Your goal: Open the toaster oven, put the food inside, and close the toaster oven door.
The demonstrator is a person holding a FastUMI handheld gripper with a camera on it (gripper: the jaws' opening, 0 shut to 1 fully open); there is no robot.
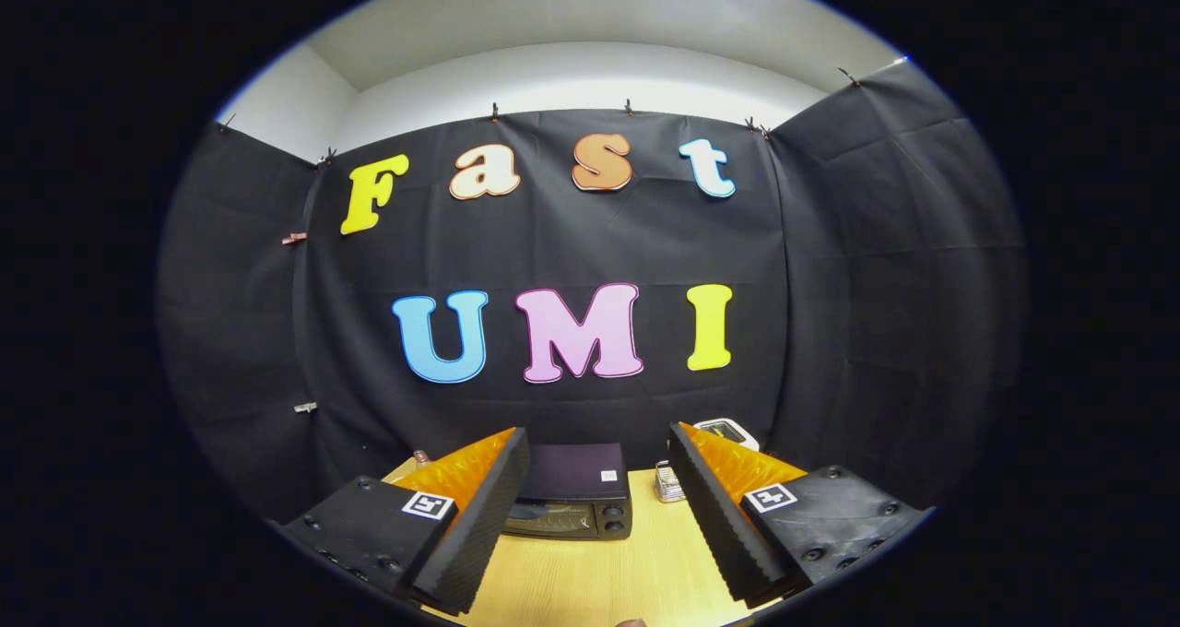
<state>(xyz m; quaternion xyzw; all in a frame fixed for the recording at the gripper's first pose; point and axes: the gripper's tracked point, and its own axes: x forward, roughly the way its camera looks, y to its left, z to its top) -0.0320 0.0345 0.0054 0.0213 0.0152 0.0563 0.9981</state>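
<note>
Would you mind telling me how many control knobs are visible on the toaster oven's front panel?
2: both knobs sit stacked at the toaster oven's right end, beyond the open hand-held gripper. Others may be hidden.

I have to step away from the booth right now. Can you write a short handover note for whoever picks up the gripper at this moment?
Gripper: jaws wide open, holding nothing, raised over the near part of the wooden table.
Toaster oven: black, beyond the fingers at the far side of the table, door looks shut.
Small wire rack: just right of the oven; a white object sits behind it. What the food is, I cannot tell.
Done: nothing yet.
Left: open the door, put the food in, close the door.
</note>
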